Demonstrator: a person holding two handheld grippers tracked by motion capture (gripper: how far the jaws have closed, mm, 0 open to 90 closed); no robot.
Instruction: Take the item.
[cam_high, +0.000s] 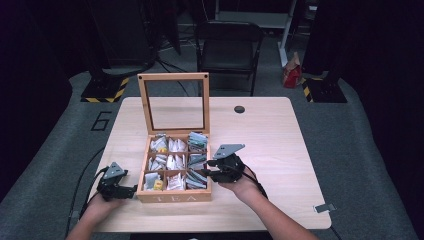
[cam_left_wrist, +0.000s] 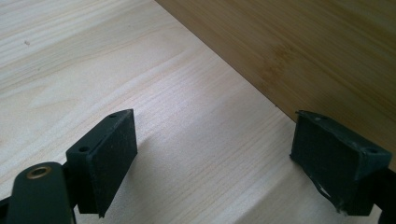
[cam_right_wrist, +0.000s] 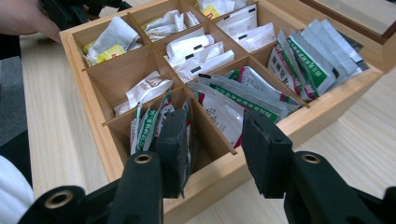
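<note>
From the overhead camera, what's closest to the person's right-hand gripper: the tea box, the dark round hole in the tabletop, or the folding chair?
From the right gripper:
1. Tea box, right beside it on its left.
2. Round hole, farther back on the table.
3. Folding chair, behind the table's far edge.

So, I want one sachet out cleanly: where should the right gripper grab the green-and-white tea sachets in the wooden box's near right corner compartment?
Grip the green-and-white tea sachets by their upper edges, coming from above: they stand on edge inside the wooden box, walled in by dividers.
</note>
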